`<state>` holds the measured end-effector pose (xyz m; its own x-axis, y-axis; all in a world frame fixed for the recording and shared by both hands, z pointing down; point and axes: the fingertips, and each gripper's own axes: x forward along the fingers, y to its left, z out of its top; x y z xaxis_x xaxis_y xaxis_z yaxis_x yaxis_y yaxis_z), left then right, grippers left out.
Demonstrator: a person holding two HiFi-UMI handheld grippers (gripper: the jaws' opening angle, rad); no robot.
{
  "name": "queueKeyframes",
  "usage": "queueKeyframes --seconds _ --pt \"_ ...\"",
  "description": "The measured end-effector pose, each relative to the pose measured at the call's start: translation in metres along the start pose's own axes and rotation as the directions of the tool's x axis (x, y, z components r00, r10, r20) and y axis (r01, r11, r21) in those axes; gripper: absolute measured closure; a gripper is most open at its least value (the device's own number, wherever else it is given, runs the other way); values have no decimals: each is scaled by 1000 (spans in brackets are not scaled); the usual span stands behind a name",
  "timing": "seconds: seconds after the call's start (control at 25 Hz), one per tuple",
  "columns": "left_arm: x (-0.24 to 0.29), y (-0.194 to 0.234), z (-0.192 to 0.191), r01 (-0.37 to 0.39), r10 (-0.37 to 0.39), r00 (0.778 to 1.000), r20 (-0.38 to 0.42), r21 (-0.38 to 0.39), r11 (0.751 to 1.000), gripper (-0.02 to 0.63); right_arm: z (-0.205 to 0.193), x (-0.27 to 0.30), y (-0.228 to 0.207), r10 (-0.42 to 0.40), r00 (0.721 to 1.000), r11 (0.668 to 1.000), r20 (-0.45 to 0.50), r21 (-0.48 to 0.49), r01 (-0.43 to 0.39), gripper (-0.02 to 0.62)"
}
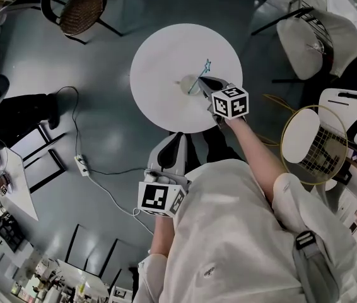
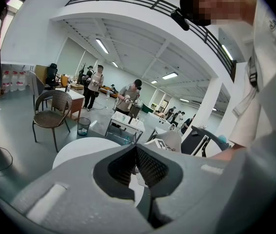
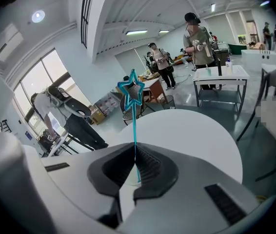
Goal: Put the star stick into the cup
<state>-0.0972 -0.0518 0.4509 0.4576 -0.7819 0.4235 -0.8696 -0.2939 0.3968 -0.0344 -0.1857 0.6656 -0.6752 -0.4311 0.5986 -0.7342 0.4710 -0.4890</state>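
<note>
On the round white table stands a pale cup, seen from above. My right gripper hovers just right of it, shut on the thin teal star stick. The star points away from me, and the stick's lower end lies over or beside the cup; I cannot tell which. In the right gripper view the stick rises upright from the shut jaws to its star, and the cup is hidden. My left gripper hangs low near my body, off the table, shut and empty.
A wicker chair stands beyond the table at the left, and white chairs at the right. A power strip with cable lies on the floor at left. A round gold-rimmed wire stand is close at my right. People work at tables far off.
</note>
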Motion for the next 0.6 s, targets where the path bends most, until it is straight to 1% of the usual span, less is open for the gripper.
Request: queueKeyframes --seconds 0.2,0.32,0.6 --pt "0 2 0 1 -1 1000 2 -2 1000 595 -7 7 -1 -2 1000 1000 -19 1 2 583" --pt "0 3 2 2 -2 1000 -1 -2 1000 595 -6 10 -3 -3 1000 1000 -14 22 3 583" --pt "-1 4 3 -7 7 1000 4 0 1000 595 -5 12 -20 -34 999 999 -21 27 35 581"
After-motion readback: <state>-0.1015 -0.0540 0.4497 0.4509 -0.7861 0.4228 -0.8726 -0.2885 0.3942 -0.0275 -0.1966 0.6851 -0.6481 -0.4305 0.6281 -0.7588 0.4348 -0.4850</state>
